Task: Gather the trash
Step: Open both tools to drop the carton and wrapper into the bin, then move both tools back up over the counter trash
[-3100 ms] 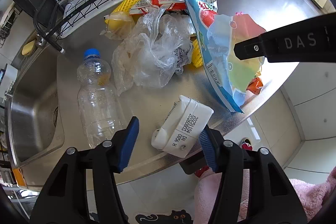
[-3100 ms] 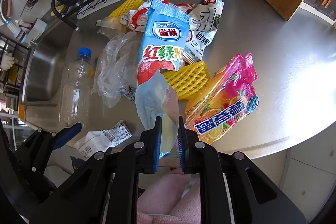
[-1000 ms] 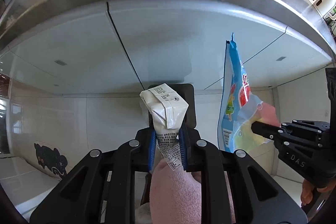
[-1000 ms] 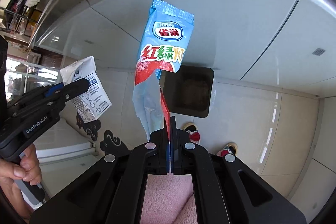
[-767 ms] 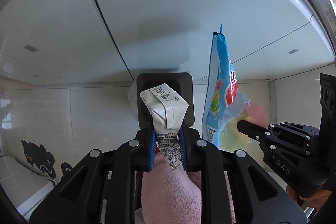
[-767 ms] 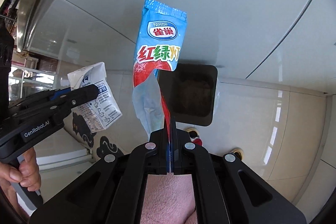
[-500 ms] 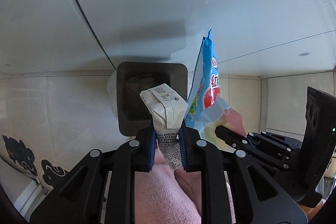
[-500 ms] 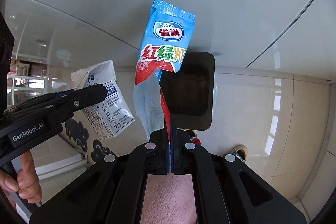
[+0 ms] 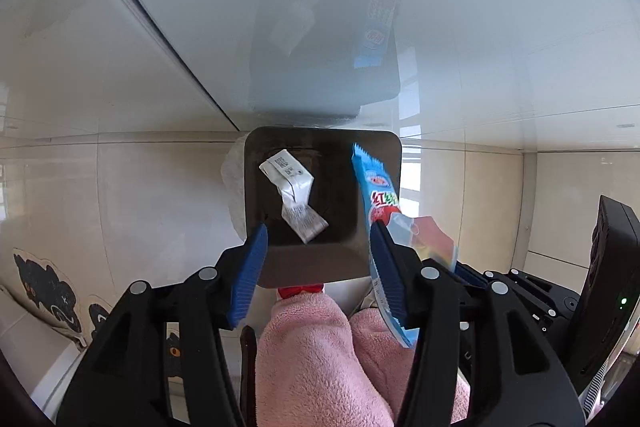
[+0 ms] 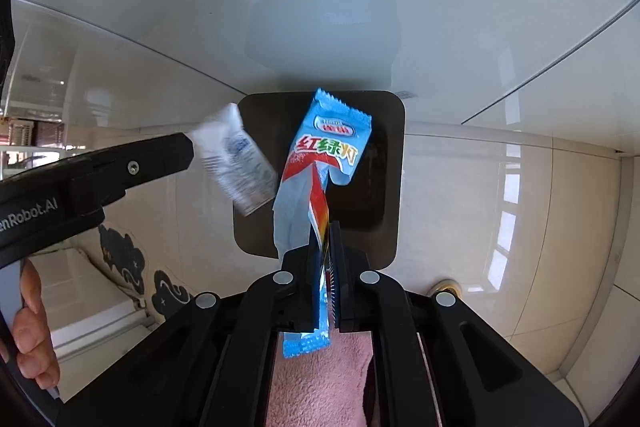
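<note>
From my left wrist view, the left tongs (image 9: pixel 316 279) are opening with nothing between the pads; the white carton (image 9: pixel 291 193) sits free at frame centre, over the dark bin (image 9: pixel 384 147). My right wrist view alone shows the blue wrapper (image 10: pixel 332 147) face-on, its tail between the right tongs (image 10: pixel 326 275), which are also opening, pads no longer pressing it. There the carton is a blur, mid-left. Half a second ago both pieces were clamped.
</note>
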A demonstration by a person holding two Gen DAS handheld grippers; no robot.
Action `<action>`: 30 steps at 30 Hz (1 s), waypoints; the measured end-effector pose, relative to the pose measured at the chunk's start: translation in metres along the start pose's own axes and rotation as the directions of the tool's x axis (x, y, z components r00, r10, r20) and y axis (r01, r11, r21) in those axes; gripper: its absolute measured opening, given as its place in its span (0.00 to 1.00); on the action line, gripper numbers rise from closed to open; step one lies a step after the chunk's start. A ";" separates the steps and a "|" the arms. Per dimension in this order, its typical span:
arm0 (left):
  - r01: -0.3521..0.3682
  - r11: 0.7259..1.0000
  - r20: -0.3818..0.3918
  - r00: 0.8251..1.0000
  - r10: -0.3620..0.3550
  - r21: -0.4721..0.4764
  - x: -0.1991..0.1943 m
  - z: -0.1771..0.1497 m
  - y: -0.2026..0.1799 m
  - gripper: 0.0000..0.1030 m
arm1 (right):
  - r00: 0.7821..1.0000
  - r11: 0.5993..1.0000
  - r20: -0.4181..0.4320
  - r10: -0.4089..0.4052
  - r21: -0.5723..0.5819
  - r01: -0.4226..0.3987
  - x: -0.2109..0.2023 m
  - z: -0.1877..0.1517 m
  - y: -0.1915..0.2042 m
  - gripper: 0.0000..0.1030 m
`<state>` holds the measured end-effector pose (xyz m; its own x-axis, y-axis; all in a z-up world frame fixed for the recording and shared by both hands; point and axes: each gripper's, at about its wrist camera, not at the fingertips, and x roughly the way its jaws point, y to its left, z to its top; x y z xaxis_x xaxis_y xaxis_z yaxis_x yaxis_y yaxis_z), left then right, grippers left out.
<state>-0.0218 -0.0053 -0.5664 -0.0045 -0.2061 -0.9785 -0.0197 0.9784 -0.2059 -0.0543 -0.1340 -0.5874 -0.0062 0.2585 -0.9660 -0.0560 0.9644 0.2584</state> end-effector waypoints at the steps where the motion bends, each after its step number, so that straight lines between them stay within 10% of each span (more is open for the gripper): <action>1: 0.000 1.000 0.002 1.000 0.000 -0.001 -0.001 0.000 0.002 0.50 | 1.000 1.000 0.013 -0.005 -0.001 0.005 -0.003 0.000 0.001 0.57; 14: -0.075 0.997 0.051 0.996 0.074 0.016 -0.037 0.010 -0.004 0.62 | 0.997 0.999 0.078 -0.027 -0.044 0.031 -0.046 0.004 -0.003 0.80; 20: -0.088 0.995 0.114 0.990 0.084 0.036 -0.093 -0.003 -0.022 0.74 | 0.982 0.997 0.187 -0.021 -0.065 0.033 -0.126 -0.003 -0.002 0.96; 30: -0.115 0.990 0.281 0.956 0.089 0.078 -0.219 -0.019 -0.055 0.84 | 0.926 0.992 0.376 0.027 -0.127 0.022 -0.279 -0.018 0.010 0.97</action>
<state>-0.0387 -0.0139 -0.3408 0.2744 -0.1047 -0.9559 0.0586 0.9940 -0.0920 -0.0715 -0.1979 -0.3157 0.3680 0.2864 -0.8846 -0.1821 0.9552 0.2335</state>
